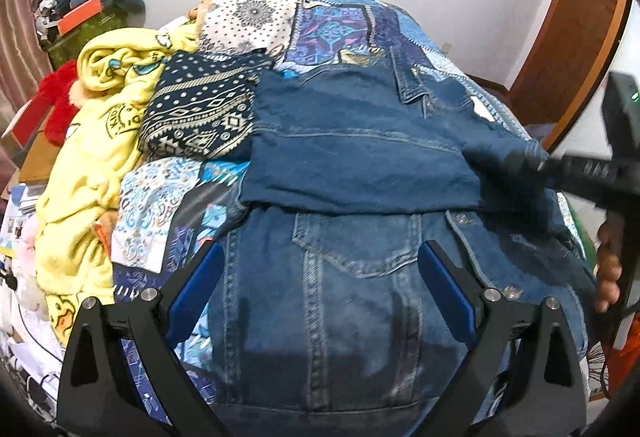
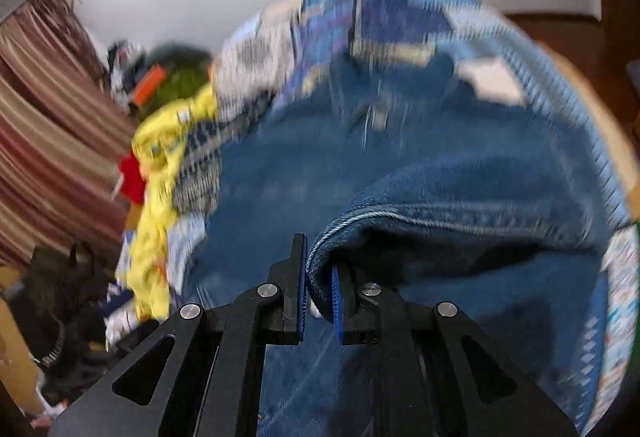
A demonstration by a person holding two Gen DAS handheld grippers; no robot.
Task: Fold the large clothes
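A blue denim jacket (image 1: pixel 352 277) lies on the bed, its front with a chest pocket facing up near me. One sleeve or side (image 1: pixel 360 153) is folded across its upper part. My left gripper (image 1: pixel 320 277) is open and empty, just above the jacket's front. My right gripper (image 2: pixel 320 289) is shut on a hemmed edge of the denim jacket (image 2: pixel 420 221) and holds it lifted; the right wrist view is blurred. The right gripper also shows in the left wrist view (image 1: pixel 532 165), at the jacket's right side.
A patchwork blue bedspread (image 1: pixel 332 25) covers the bed. A yellow garment (image 1: pixel 96 141) and a dark patterned cloth (image 1: pixel 200 109) lie at the left. Clutter sits beyond the bed's left edge (image 1: pixel 60 17). A wooden door (image 1: pixel 572 29) is at the right.
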